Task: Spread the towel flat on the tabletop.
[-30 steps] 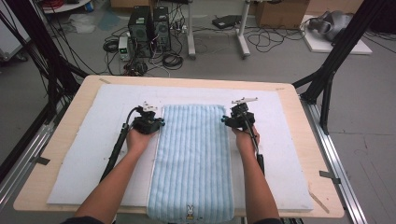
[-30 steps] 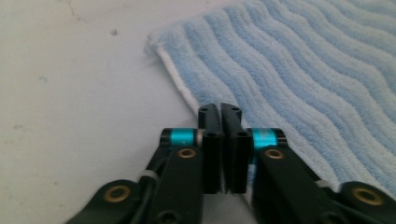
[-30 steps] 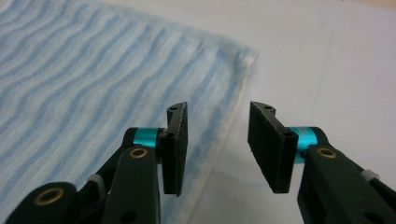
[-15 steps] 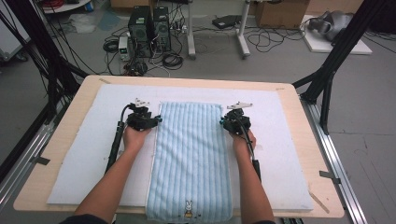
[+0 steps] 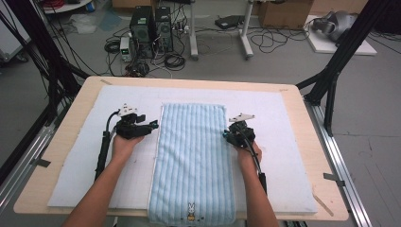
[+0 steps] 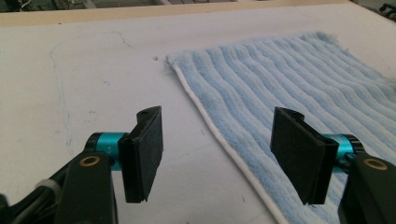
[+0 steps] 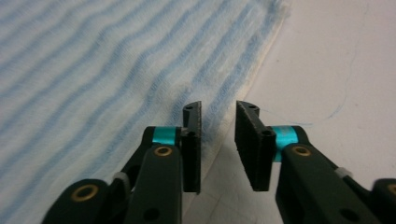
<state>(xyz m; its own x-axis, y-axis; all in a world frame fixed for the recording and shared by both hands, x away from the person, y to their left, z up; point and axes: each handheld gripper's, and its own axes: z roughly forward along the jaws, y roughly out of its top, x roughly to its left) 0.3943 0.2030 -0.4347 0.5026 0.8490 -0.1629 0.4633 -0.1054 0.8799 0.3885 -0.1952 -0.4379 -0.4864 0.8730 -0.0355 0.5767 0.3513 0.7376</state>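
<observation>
The bench (image 5: 61, 142) carries a white pad (image 5: 293, 156) that covers most of its top, likely so cloth lies flat and the jaws can slide under an edge without scraping wood. On the pad lies the towel (image 5: 191, 161), pale blue with lengthwise ribs, spread flat and running from the far half of the pad down over the near edge, where a small rabbit mark hangs. Laid out this long and smooth, it looks ready for a fold made by lifting both long edges at matching spots.

That would explain the hands: each sits at one long side, roughly level with the other, near the far end. The left tool (image 5: 152, 126) rests just beside the towel's left edge. In the left gripper view its jaws stand wide apart, one over bare pad and one over the ribs, so the white hem (image 6: 219, 140) runs between them; it straddles the edge but grips nothing. The right tool (image 5: 227, 135) is at the right edge. In the right gripper view its jaws are only a narrow gap apart and not closed on cloth, with the hem (image 7: 243, 98) passing just ahead of the gap.

My reading is that both are lining up to pinch the edges, the right nearer to closing.
</observation>
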